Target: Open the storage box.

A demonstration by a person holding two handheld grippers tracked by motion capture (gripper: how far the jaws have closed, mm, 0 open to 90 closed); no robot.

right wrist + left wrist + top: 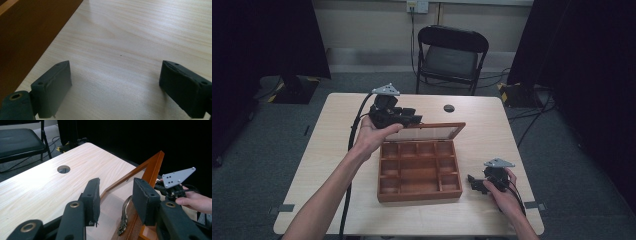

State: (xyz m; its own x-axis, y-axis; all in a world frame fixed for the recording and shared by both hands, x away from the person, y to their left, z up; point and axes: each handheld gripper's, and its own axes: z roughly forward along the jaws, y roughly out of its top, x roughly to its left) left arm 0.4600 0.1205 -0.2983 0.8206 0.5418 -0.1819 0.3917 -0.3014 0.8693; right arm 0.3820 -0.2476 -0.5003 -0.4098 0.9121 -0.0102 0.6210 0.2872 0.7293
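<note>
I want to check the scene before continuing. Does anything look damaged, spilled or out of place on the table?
Nothing stands out. The wooden box sits square on the table, its compartments look empty, and its glass lid is raised with the left gripper open around the lid's edge. The right gripper rests open beside the box.

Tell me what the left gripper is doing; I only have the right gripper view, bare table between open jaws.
Observer: The left gripper is at the raised lid of the wooden box, jaws open around its brass handle.
Operator: Anything inside the box?
Observer: Its compartments look empty from the high view.
Operator: Where is my gripper?
Observer: The right gripper sits by the box's front right corner, apart from it.
</note>
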